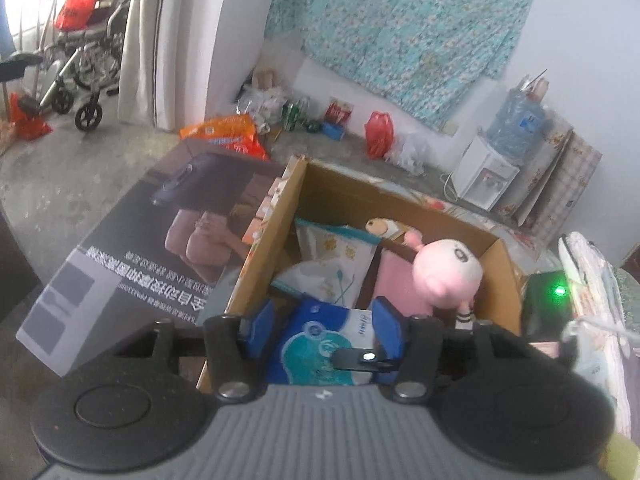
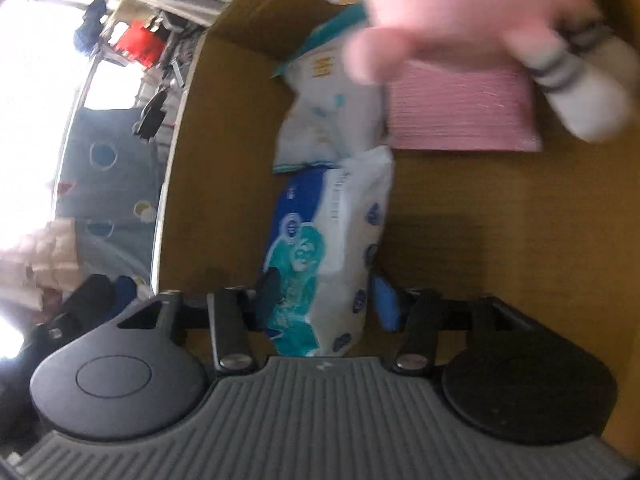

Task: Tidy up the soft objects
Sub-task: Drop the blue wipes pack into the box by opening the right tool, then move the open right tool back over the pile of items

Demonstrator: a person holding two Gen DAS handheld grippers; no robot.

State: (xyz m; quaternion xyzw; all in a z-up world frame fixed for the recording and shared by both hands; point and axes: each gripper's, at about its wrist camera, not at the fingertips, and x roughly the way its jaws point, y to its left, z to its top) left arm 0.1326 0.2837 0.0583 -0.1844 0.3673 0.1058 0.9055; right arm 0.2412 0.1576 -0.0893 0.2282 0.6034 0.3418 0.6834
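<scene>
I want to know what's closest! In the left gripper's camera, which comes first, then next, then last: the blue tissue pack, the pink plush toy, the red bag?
1. Blue tissue pack, between the left gripper's fingers.
2. Pink plush toy, right side of the box.
3. Red bag, by the far wall.

An open cardboard box took up the middle of the scene, its tall walls closing it in on every side so the only way in was from above. Inside, wipe packs and a blue pack filled the left half, while a pink plush toy crowded the right wall over a pink pad. Bare cardboard floor lay free by the near right corner, and a large printed carton pressed against the box's left wall outside.
</scene>
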